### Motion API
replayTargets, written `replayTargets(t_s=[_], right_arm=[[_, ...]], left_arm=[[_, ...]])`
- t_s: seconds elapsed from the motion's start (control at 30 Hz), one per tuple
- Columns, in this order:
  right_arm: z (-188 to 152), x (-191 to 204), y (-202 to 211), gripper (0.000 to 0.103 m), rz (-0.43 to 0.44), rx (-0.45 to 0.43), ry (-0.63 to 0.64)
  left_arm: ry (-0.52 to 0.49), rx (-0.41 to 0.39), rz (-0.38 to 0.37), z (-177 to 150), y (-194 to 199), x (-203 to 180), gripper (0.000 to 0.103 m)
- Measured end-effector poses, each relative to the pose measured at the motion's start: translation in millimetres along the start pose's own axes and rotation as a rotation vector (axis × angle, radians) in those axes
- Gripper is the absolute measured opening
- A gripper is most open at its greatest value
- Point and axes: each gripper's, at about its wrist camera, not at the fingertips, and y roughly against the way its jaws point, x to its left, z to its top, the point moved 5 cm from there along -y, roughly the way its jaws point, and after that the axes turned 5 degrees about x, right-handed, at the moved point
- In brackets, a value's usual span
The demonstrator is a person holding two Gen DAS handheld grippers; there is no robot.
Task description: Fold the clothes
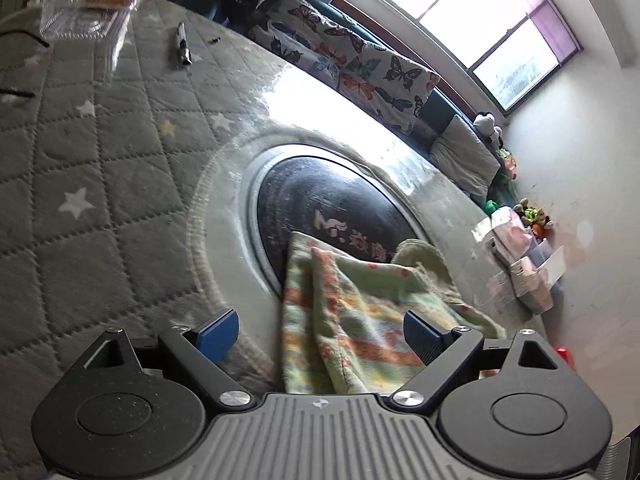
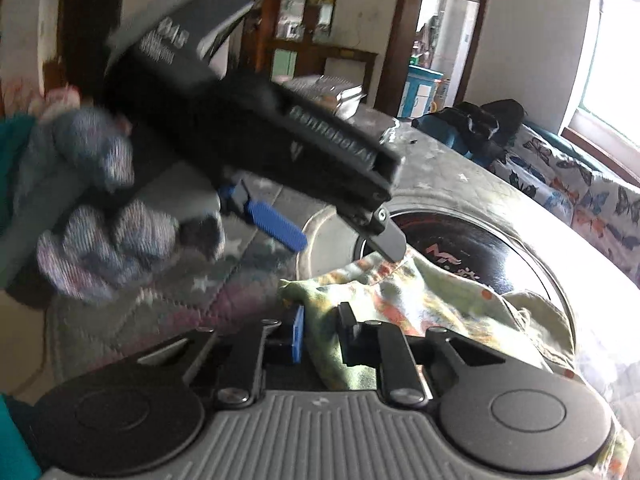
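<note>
A green cloth with orange and yellow print lies partly folded on a table, over the rim of a round black plate. My left gripper is open above the cloth, blue pads wide apart on either side of it. In the right wrist view the left gripper hovers over the cloth, held by a gloved hand. My right gripper is shut on the near edge of the cloth, which bunches between its pads.
The table carries a grey quilted cover with stars. A clear plastic box and a small dark tool lie at its far end. A butterfly-print sofa and a window stand behind. Boxes sit at the right.
</note>
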Motion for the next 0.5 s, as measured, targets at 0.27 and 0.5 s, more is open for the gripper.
replayTargets(t_s=[0.27, 0.5], right_arm=[[-1, -21, 33, 0.012, 0.027, -0.085, -0.101], [-12, -24, 41, 0.012, 0.051, -0.100, -0.129]], left_arm=[[0.040, 0.065, -0.059, 2, -21, -22, 0.080], [0.072, 0.131, -0.062, -3, -42, -23, 0.025]])
